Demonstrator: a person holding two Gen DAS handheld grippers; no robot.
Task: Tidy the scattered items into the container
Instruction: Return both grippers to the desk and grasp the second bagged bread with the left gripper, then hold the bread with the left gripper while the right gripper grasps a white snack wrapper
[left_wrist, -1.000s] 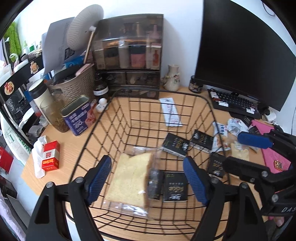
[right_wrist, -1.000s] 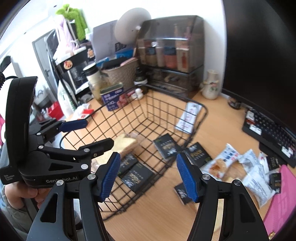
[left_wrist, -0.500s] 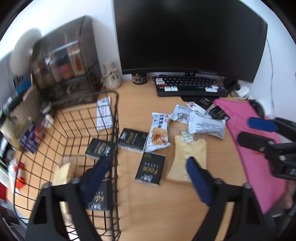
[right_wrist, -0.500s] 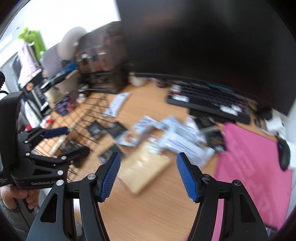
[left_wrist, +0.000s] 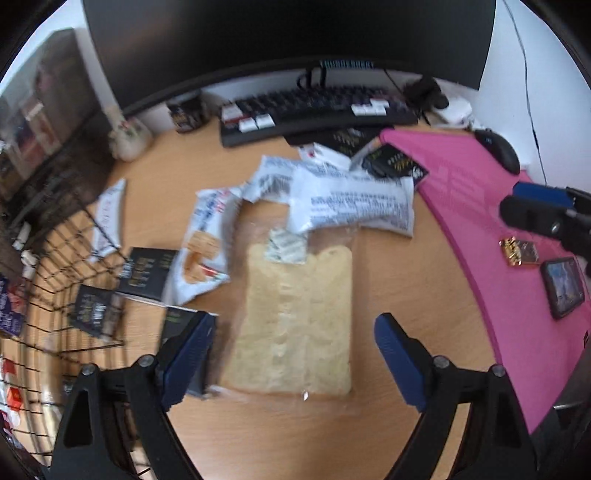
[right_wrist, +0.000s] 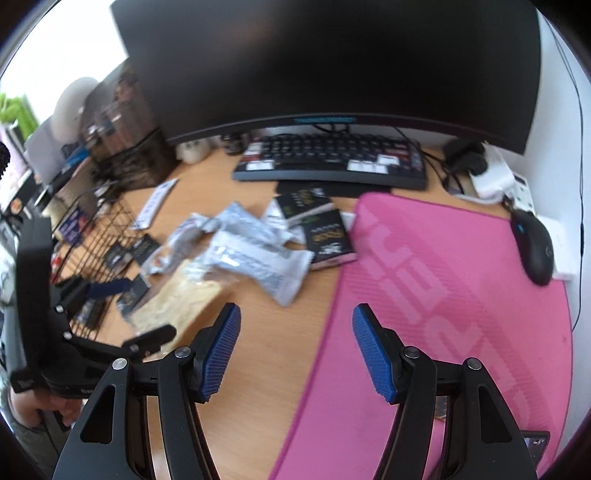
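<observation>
The left claw (left_wrist: 293, 354) stands wide, just opened further, straddling the bagged bread (left_wrist: 295, 321) flat on the counter (left_wrist: 406, 280) beside the basket (left_wrist: 66, 258). The bread looks light, soft and crushable, its wrapper slippery; grip the edges gently.

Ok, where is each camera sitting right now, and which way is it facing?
Left wrist: on the left gripper, angled down at the bagged bread slice on the desk; open jaws straddle it, right gripper at the edge.
Right wrist: on the right gripper, angled down over the pink mat edge; open, empty; left gripper and a hand show.
Shared: bread, white packets, keyboard, wire basket.
</observation>
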